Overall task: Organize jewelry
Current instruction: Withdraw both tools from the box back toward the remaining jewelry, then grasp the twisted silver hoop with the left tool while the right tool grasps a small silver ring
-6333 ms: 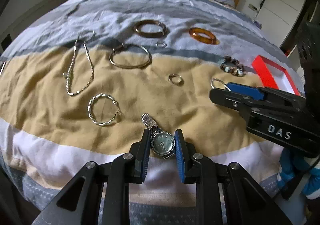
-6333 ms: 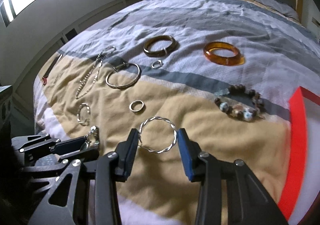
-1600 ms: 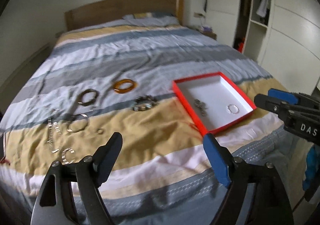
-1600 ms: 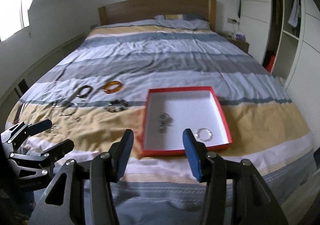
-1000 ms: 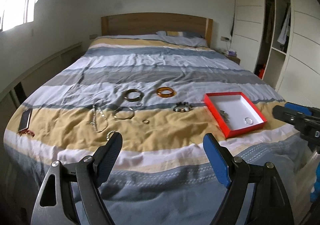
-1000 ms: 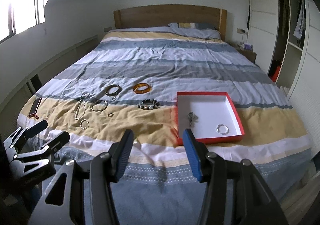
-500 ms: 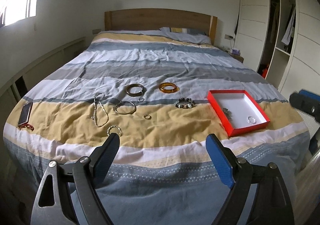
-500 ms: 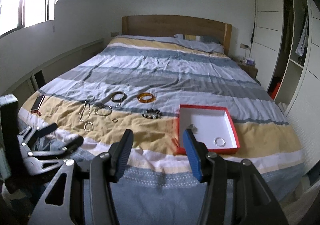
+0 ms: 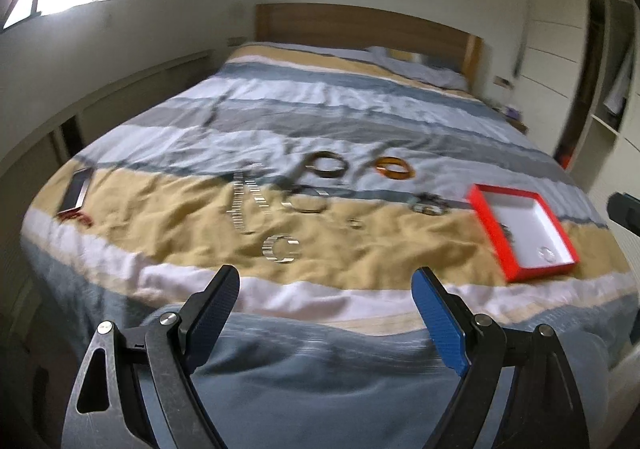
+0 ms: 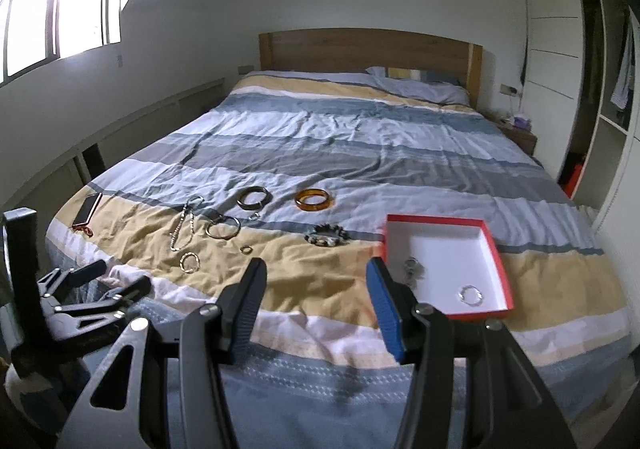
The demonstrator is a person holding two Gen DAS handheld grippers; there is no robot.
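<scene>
Bedroom with striped duvet on a bed, wooden headboard at the far end, red box sitting on the yellow stripe near the foot edge; landmark = red box. Inside the box on its white floor: a watch at the left side, a small twisted hoop toward the near right corner, the two apart. Left of the box, outside it: beaded bracelet closest, amber bangle beyond that, dark bangle, thin hoop, small ring, chain necklace, twisted hoop farthest left. Left-wrist view is motion-blurred. Left gripper jaws spread wide, holding nothing; right gripper jaws apart, holding nothing, both off the foot of the bed short of the box
</scene>
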